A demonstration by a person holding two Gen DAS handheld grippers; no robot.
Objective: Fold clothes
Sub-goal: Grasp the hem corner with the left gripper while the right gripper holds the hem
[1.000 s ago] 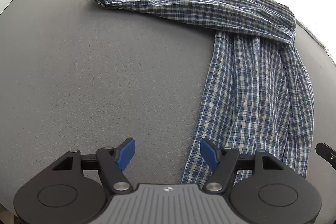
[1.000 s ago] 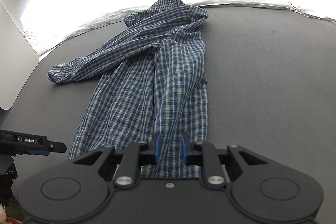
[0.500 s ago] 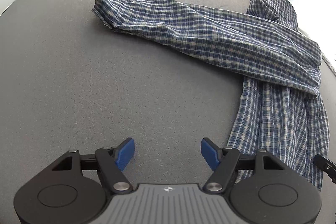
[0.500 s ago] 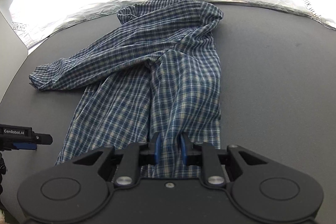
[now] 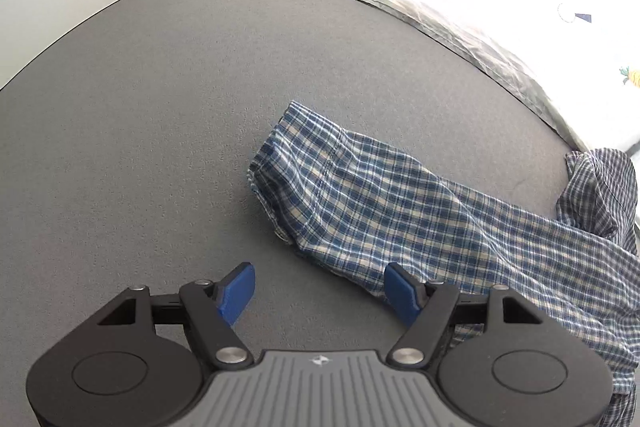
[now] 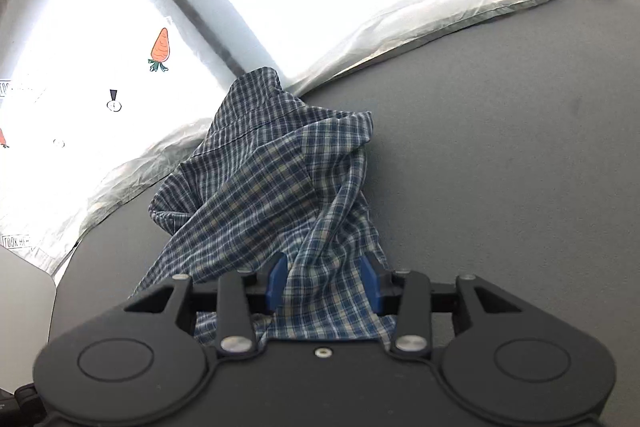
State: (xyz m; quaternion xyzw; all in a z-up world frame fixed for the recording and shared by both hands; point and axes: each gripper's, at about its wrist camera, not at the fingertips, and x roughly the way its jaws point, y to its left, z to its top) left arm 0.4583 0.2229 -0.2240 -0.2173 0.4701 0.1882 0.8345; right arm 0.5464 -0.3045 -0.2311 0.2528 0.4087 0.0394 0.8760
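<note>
Plaid cotton, 1 blue-and-white shirt (image 6: 272, 195), lies bunched on the grey bench (image 6: 500, 155) with its hem between my right gripper (image 6: 322, 285) as those jaws are opening off it, while the sleeve (image 5: 360, 195) stretches out ahead of my left gripper (image 5: 320, 291), which gapes wide and grips nothing. Released like this, I judge the hem could slump unevenly, and the left pad beside the sleeve could drag it and spoil the fold; I count 2 grippers.
</note>
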